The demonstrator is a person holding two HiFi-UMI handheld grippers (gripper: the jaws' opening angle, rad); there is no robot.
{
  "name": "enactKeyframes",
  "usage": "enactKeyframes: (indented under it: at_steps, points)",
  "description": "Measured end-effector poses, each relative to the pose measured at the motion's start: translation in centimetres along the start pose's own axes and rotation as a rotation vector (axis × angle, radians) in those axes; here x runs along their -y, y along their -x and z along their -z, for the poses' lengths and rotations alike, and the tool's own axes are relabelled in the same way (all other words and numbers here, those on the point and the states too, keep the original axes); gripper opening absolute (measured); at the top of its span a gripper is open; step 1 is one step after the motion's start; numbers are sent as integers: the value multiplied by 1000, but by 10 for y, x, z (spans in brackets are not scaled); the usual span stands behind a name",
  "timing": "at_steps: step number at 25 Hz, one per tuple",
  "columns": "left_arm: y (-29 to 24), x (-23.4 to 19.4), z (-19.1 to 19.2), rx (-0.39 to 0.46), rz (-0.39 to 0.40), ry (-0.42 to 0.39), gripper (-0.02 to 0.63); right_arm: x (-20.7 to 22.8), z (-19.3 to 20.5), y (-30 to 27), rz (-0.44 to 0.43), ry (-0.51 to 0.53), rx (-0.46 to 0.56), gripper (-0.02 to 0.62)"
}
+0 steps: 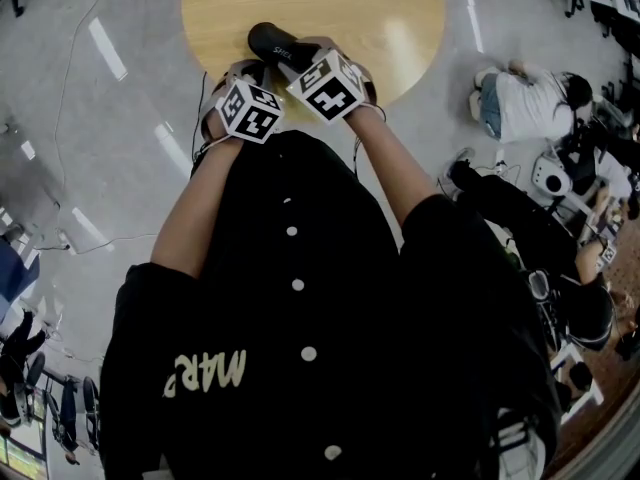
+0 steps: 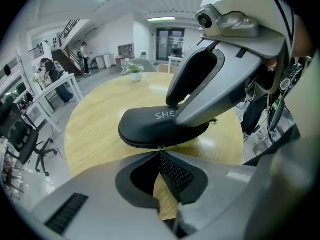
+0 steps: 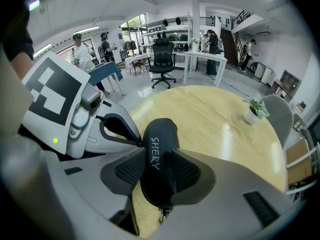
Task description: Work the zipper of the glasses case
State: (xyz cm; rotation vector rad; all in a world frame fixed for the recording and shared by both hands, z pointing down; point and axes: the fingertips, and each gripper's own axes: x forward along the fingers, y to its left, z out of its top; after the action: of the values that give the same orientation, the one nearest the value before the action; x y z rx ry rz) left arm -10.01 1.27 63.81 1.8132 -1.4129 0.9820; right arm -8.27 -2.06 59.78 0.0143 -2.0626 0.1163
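1. Lying flat, the case (image 2: 145, 126) sits on the table (image 2: 95, 124), towards the edge nearest the person. Its zip seam runs round the rim & looks closed on the side facing the left gripper (image 2: 160, 153).
2. The pull (image 2: 160, 148) is a tiny metal tab at the seam. The left gripper's jaws are together on it, pinching w/ the very tips.
3. The right gripper (image 3: 159, 170) clamps the case across its body, jaws wide, a pad on each long side.
4. To do it well, imo, draw the pull along the seam line, not away from the case. The bite is thin, so a sideways tug prob slips it.
5. Keep the right clamp firm so the case can't twist or lift.
6. At the curved end, swing the left gripper w/ the curve. The right jaw may block the track there, so it might need a regrip.
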Motion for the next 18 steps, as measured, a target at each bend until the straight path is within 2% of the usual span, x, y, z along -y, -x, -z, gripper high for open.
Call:
enactKeyframes:
  at_steps: [12,18]
  points:
    - [3,-14,4,-39,15,-110,6,0,-5,-3,25,-2,-5,167]
    - [-5,-39,1,-71,37,-151,8,10,-9,-10,29,-11,-9,167]
